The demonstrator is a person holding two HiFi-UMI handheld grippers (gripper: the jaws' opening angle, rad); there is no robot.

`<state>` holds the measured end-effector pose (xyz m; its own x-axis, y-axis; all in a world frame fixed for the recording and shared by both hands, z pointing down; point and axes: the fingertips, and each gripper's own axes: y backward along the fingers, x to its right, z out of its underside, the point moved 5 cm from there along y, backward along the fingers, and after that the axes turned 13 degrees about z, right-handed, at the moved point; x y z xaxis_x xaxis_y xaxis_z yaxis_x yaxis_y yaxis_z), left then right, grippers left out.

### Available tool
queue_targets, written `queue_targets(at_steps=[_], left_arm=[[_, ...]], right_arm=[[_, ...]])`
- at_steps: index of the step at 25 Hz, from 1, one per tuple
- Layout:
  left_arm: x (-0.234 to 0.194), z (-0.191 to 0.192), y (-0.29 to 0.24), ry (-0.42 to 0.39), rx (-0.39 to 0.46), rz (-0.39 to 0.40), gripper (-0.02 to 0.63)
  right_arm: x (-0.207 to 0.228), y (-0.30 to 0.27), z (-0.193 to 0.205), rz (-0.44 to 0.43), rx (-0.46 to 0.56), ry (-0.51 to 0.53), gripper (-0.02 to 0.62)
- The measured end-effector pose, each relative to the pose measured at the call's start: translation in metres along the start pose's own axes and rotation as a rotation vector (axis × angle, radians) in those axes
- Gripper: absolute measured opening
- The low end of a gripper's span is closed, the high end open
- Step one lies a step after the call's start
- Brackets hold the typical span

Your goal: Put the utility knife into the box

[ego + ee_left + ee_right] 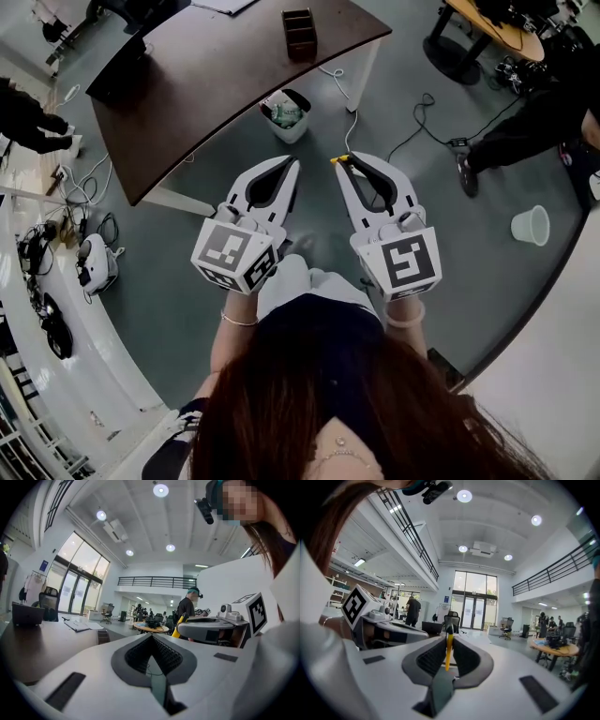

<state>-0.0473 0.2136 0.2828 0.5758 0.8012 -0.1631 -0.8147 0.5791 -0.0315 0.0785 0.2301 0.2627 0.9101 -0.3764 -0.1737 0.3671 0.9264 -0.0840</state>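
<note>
Overhead, the head view shows both grippers held out over the grey floor, short of the dark table (206,89), where the box (300,33) stands near the far edge. The right gripper (348,161) is clamped on the utility knife (338,159), of which only a short yellow-and-black stub shows at the jaw tips. The knife is well apart from the box.

The right gripper view shows more: the knife (449,652) is a thin yellow strip, edge-on, squeezed between the ribbed pads. Its long axis stands upright across the jaws, with a dark end on top. From the left gripper view the same knife (178,626) slants, its upper end leaning right. Its lower end is hidden behind the jaw bodies, and I cannot tell which end carries the blade.

The left gripper (289,167) has its jaws brought together with nothing between them, as its own view confirms. Only the head view shows the waste bin (286,114) beside the table leg and a paper cup (532,225) on the floor.
</note>
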Motion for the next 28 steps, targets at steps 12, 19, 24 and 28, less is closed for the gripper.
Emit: queue_targets(at_steps=[12, 19, 24, 28], left_arm=[[-0.082, -0.004, -0.051, 0.014, 0.007, 0.023, 0.0], [-0.158, -0.028, -0.095, 0.007, 0.02, 0.063, 0.0], [-0.192, -0.038, -0.125, 0.004, 0.009, 0.097, 0.0], [-0.214, -0.037, -0.141, 0.019, -0.004, 0.095, 0.0]], right_arm=[[0.025, -0.088, 0.008, 0.004, -0.019, -0.014, 0.055], [0.044, -0.17, -0.01, 0.024, -0.007, -0.009, 0.055], [0.058, -0.214, -0.015, 0.029, 0.008, -0.019, 0.055], [0.066, -0.239, -0.012, 0.02, -0.003, -0.03, 0.055]])
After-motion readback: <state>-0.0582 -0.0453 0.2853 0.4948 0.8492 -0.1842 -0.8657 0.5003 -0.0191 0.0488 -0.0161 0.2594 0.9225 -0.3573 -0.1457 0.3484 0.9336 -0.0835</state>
